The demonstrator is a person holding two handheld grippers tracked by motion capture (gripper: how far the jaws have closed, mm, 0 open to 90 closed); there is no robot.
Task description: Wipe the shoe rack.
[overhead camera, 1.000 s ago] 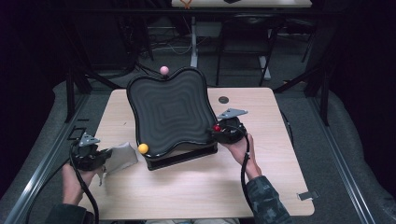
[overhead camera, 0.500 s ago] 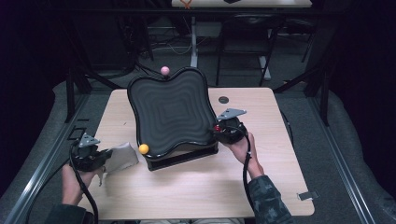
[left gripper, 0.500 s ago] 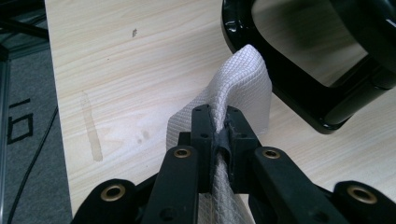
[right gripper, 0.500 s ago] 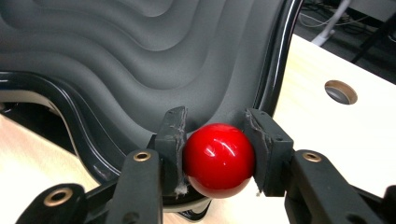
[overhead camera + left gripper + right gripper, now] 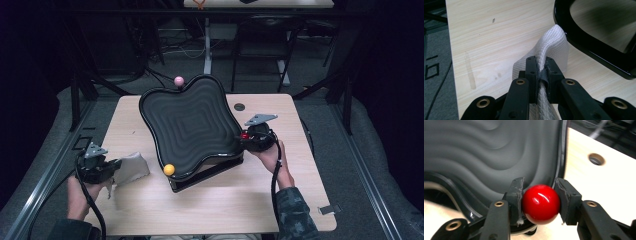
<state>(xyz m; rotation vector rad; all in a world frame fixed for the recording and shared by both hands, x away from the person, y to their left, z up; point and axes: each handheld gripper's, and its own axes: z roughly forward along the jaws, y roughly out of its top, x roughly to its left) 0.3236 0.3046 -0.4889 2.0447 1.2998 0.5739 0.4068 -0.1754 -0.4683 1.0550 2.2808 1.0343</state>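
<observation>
Carefully steady the tray point(image 5: 190, 125) by the red knob point(image 5: 541, 203) the right gripper point(image 5: 540, 195) clamps, while the left gripper point(image 5: 541, 72) pinches the cloth point(image 5: 554, 47) for wiping.

**A lab recording bay**

A pale wooden bench point(image 5: 150, 210) stands alone on grey carpet point(image 5: 350, 150); black metal framing point(image 5: 75, 95) rings it; cables point(image 5: 170, 50) trail across the dark floor behind; a second table point(image 5: 260, 4) stands beyond.
</observation>
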